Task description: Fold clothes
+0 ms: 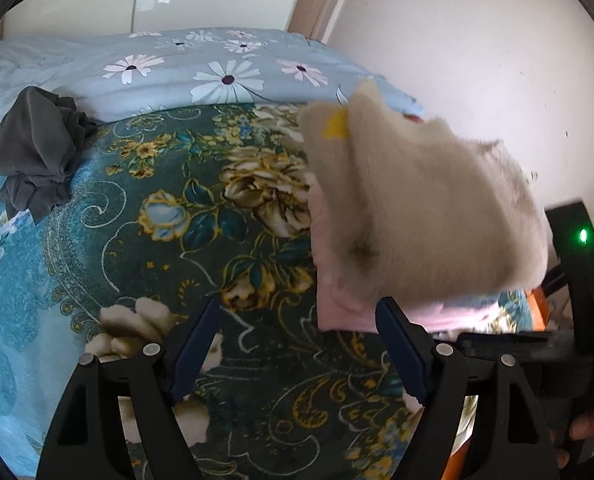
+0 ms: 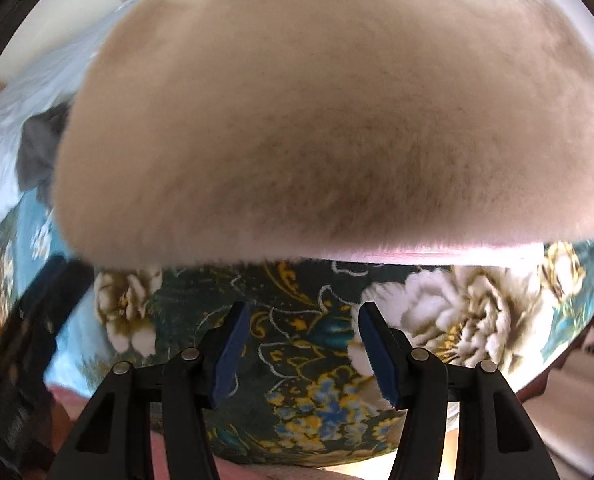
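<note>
A folded beige fluffy garment (image 1: 421,208) lies on a pink folded piece (image 1: 349,316) on the bed, at the right of the left wrist view. In the right wrist view the beige garment (image 2: 329,120) fills the upper frame, just beyond the fingertips, with a pink edge (image 2: 417,256) under it. My left gripper (image 1: 297,336) is open and empty, its right finger (image 1: 401,344) near the pink piece. My right gripper (image 2: 303,332) is open and empty over the floral blanket. A crumpled dark grey garment (image 1: 37,152) lies at the far left.
The bed has a dark green floral blanket (image 1: 201,216) and a light blue daisy quilt (image 1: 201,68) at the back. A white wall (image 1: 477,40) stands to the right. The right gripper's body (image 1: 581,264) with a green light shows at the right edge.
</note>
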`<action>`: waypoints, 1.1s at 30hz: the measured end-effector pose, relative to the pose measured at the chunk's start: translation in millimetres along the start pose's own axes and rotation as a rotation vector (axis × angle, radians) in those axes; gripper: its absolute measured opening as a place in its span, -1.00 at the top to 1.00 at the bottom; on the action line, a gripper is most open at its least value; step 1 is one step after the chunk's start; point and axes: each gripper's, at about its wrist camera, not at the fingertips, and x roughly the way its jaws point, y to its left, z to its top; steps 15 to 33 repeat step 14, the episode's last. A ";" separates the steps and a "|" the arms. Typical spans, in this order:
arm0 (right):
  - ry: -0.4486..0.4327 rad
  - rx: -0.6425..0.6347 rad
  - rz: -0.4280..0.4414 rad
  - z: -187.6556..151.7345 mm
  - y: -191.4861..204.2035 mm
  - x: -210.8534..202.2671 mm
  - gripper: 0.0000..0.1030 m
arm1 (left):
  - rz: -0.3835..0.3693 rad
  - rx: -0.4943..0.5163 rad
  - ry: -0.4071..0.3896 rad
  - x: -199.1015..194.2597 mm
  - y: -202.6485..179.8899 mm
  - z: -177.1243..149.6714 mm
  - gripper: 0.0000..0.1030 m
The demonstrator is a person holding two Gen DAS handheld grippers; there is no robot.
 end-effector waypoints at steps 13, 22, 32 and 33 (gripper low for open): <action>-0.182 -0.003 -0.146 -1.2 26.7 -24.7 -0.18 | -0.018 -0.038 -0.031 -10.6 16.1 -5.0 -0.82; -0.183 -0.005 -0.149 -1.3 28.6 -25.1 -0.18 | -0.021 -0.047 -0.033 -11.2 18.2 -5.0 -0.82; -0.183 -0.005 -0.149 -1.3 28.6 -25.1 -0.18 | -0.021 -0.047 -0.033 -11.2 18.2 -5.0 -0.82; -0.183 -0.005 -0.149 -1.3 28.6 -25.1 -0.18 | -0.021 -0.047 -0.033 -11.2 18.2 -5.0 -0.82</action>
